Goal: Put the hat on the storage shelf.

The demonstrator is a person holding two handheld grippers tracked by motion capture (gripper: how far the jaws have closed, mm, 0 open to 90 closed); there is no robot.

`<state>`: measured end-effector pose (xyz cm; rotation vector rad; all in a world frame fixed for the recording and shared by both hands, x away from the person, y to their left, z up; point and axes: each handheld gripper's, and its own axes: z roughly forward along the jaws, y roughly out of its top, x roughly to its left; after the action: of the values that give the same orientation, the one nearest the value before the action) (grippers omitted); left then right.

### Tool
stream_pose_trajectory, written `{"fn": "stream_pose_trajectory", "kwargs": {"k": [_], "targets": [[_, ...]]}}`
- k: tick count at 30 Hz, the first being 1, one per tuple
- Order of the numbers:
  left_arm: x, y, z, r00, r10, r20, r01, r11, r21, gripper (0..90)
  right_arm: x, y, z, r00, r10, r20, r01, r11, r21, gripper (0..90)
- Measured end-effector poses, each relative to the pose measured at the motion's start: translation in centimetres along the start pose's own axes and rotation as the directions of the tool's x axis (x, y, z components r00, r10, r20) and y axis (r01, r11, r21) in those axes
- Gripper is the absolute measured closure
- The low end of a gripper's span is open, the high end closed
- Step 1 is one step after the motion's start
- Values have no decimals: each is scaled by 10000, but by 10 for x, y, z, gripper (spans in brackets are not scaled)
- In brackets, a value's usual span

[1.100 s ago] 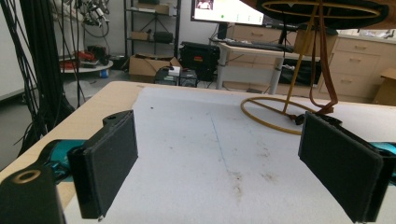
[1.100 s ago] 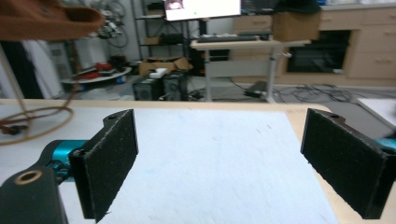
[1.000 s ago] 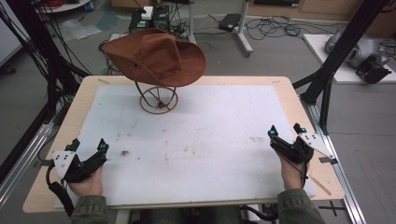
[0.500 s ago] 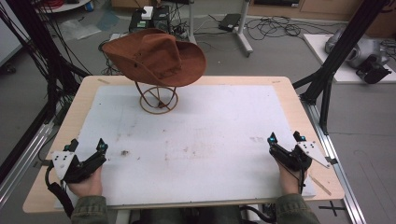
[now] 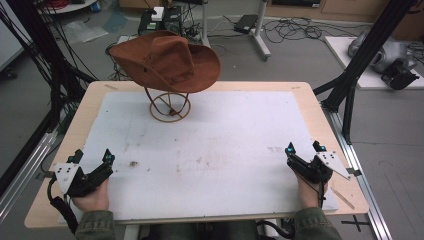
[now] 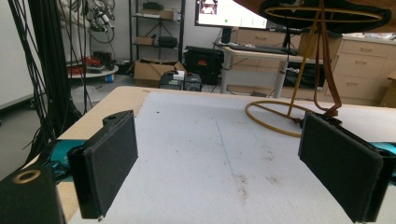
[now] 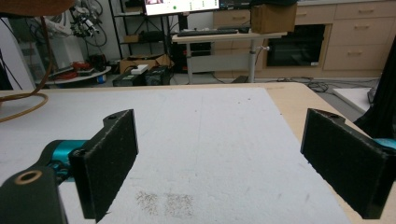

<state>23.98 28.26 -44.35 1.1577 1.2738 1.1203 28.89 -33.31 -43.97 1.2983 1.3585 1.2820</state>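
Observation:
A brown cowboy hat (image 5: 167,61) rests on a wire stand (image 5: 170,106) at the back left of the table. My left gripper (image 5: 91,156) lies low at the front left corner, open with nothing between its jaws. My right gripper (image 5: 303,148) is at the front right, also open and empty. In the left gripper view the stand's ring base (image 6: 280,116) and the hat's underside (image 6: 322,11) sit ahead of the open gripper (image 6: 217,168). The right gripper view has the open gripper (image 7: 219,163) over the bare white mat (image 7: 210,140), with the stand's ring (image 7: 21,105) at far left.
A white mat (image 5: 210,145) with faint stains covers the wooden table (image 5: 320,115). Black frame posts (image 5: 360,65) stand at both sides. Cables, boxes and desks fill the floor behind the table.
The right gripper has drawn back slightly toward the table's front edge. The left gripper and the hat have stayed put.

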Motion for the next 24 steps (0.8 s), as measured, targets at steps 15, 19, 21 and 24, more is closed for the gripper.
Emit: {"fn": "stream_pose_trajectory", "kwargs": {"k": [15,19,21,24], "targets": [[1,0,-1,10000,16,-14,-16,10000,31,121,3,-2,2,9999,-59,-137,61,9999,130,104],[1,0,-1,10000,15,1,-15,10000,41,121,2,-2,3,9999,-21,-167,23,9999,152,104],[1,0,-1,10000,14,-2,-14,10000,36,121,2,-3,3,9998,56,-178,-52,9997,217,104],[1,0,-1,10000,22,-4,-22,10000,44,121,1,-4,4,9998,-32,-197,36,9997,233,104]]}}
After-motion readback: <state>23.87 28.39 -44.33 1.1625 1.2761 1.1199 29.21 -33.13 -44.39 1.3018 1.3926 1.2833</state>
